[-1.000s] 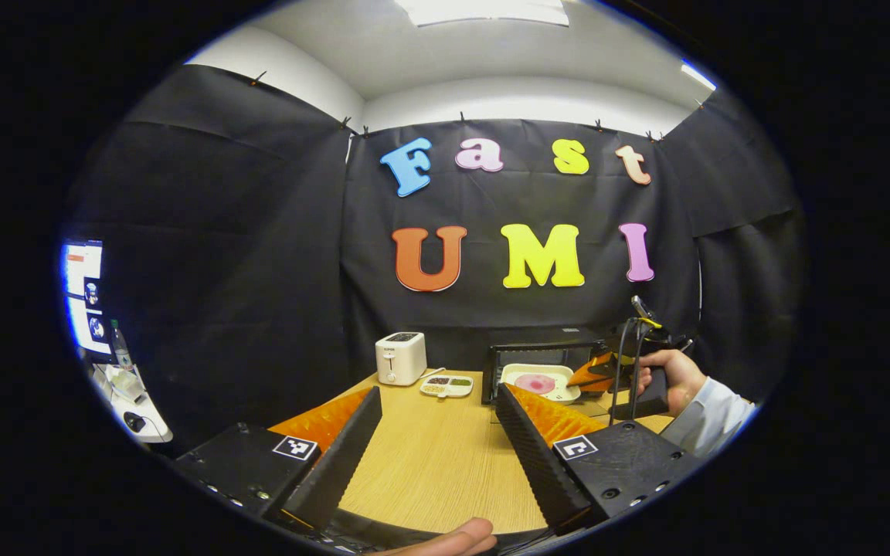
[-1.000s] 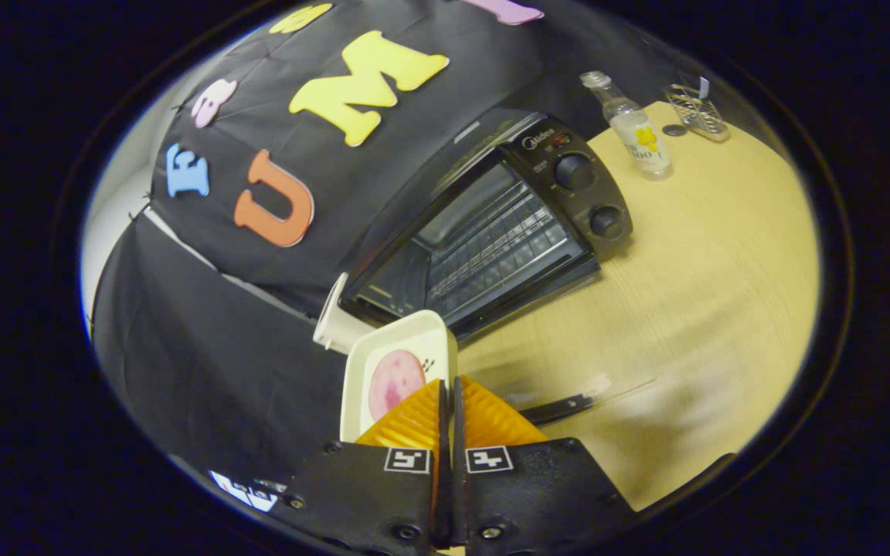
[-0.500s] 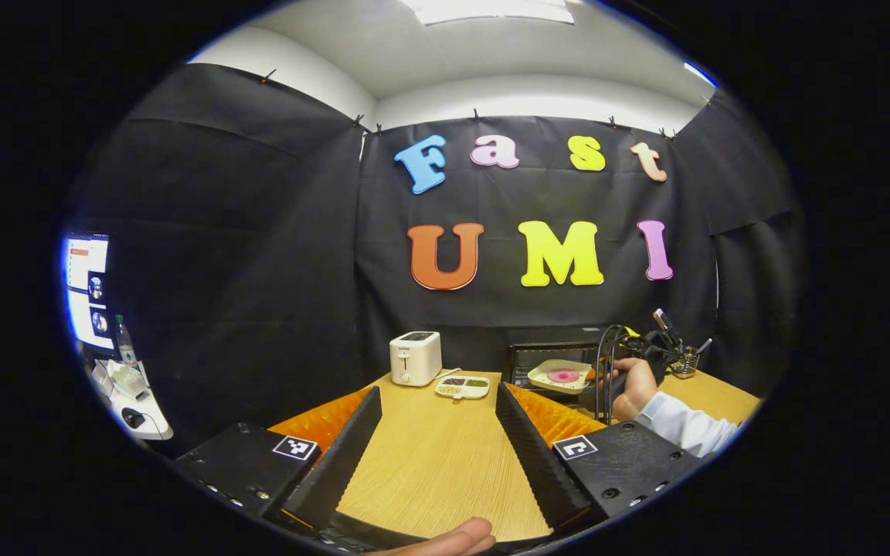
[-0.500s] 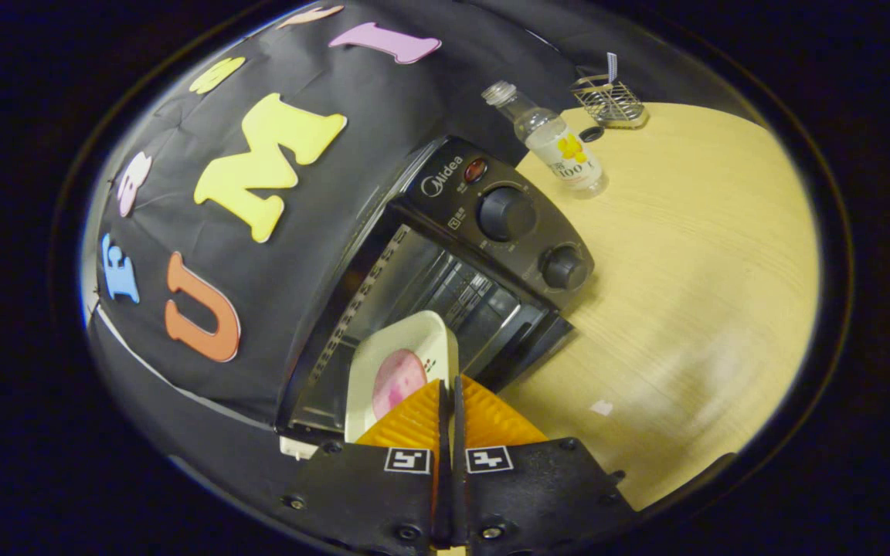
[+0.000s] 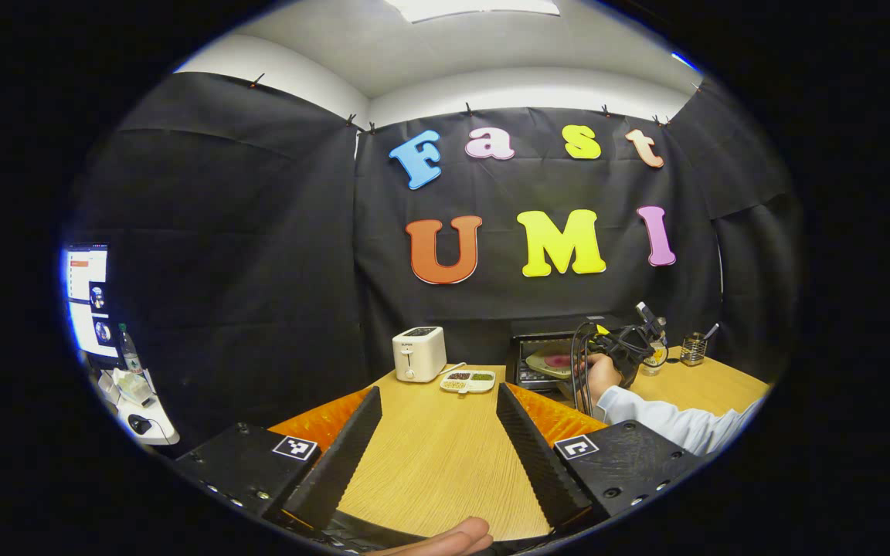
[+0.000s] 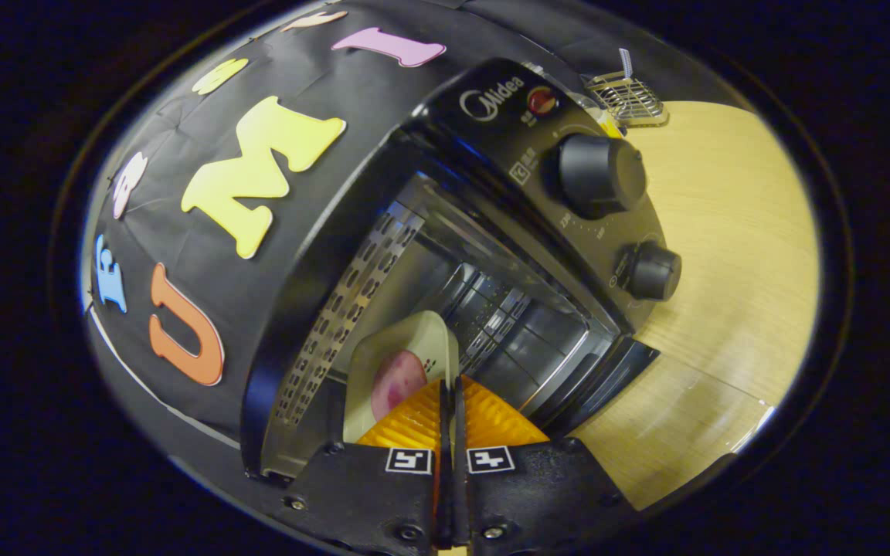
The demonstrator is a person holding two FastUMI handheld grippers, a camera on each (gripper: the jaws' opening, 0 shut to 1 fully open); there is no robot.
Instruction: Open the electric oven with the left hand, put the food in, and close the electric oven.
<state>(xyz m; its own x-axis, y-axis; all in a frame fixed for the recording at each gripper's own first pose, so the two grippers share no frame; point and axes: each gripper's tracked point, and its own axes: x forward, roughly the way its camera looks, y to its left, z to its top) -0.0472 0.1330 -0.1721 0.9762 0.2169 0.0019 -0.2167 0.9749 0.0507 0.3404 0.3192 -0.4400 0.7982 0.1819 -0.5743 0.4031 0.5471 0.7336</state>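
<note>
In the right gripper view the right gripper [image 6: 450, 401] is seen pressed together on the near edge of a cream plate [image 6: 406, 344]; a pink slice of food [image 6: 395, 382] lies on the plate; the plate is held inside the open mouth of the electric oven [image 6: 491, 232], above its wire rack [image 6: 514, 332]; two knobs are seen on the oven's control panel [image 6: 599, 174]; a wire holder [image 6: 629, 91] stands on the wooden table [image 6: 723, 255] beyond the oven.

In the left gripper view the left gripper [image 5: 433, 432] is held spread wide above the table, nothing between its fingers, well apart from the oven; a white toaster [image 5: 419, 353] and a small divided dish [image 5: 468, 381] are noted at the table's far edge, left of the oven; a hand [image 5: 598, 371] with a pale sleeve is seen at the oven's front; the plate is seen within the oven opening.
</note>
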